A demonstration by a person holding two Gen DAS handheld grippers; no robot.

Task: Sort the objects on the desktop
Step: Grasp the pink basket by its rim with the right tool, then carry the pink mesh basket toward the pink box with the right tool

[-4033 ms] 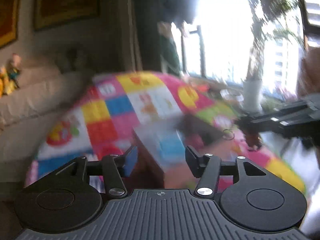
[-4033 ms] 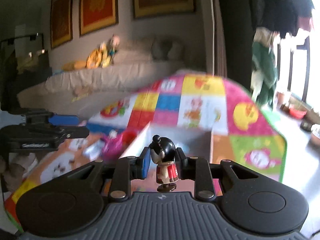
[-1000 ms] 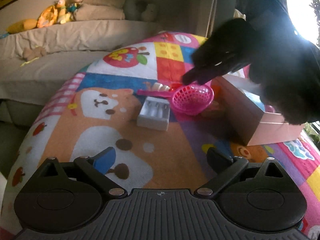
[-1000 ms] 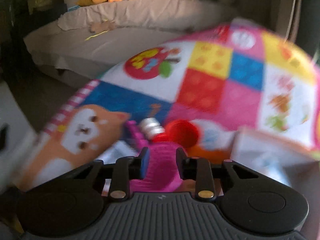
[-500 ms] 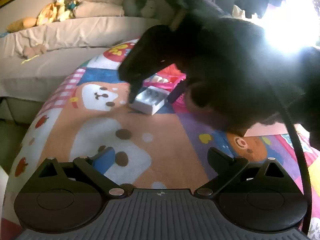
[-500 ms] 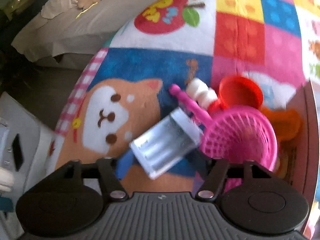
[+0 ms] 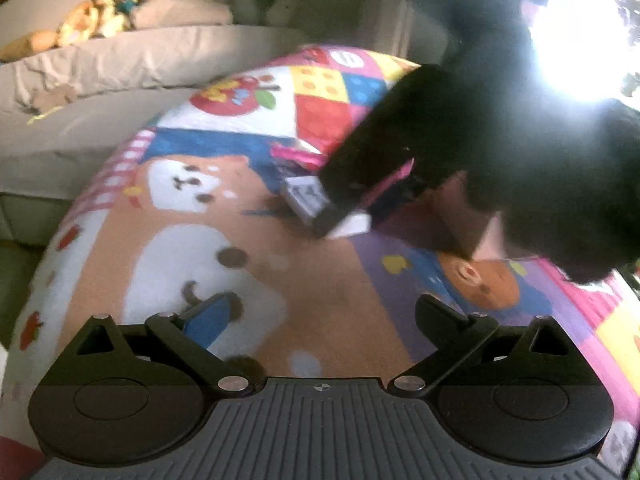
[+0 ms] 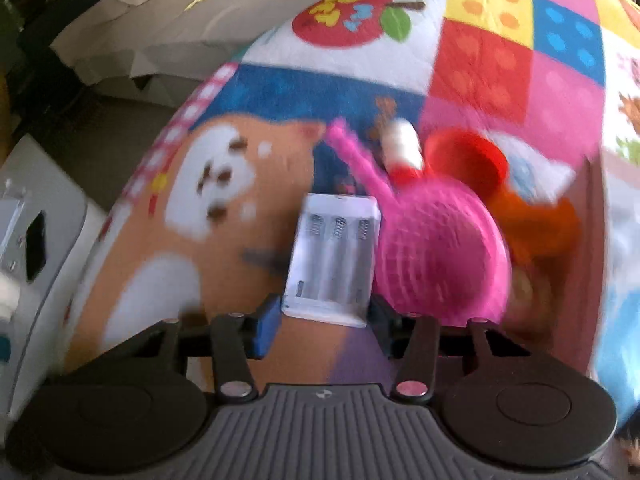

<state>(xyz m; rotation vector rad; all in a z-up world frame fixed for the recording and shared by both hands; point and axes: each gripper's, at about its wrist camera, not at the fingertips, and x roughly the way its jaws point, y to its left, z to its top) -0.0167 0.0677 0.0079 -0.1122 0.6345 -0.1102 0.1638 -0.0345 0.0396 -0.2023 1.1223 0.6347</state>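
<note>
Right gripper (image 8: 320,322) fingers are closing around the near end of the white plastic three-slot battery holder (image 8: 334,258), one finger on each long side; pads look at or just off its edges, contact not confirmed, motion blur. Holder lies flat on the colourful cartoon-print play mat (image 8: 168,240), open side up, springs at the far end. Touching its right side: pink plastic mesh basket with a long handle (image 8: 436,256). Behind the basket, a red plastic cup (image 8: 468,160) and a small white-and-red bottle-like item (image 8: 402,148), an orange object (image 8: 536,220) to the right, too blurred to identify. Left gripper (image 7: 320,316) fingers are spread wide, nothing between them, above bare mat. In the left wrist view the right gripper shows as a dark silhouette over the holder (image 7: 306,198).
</note>
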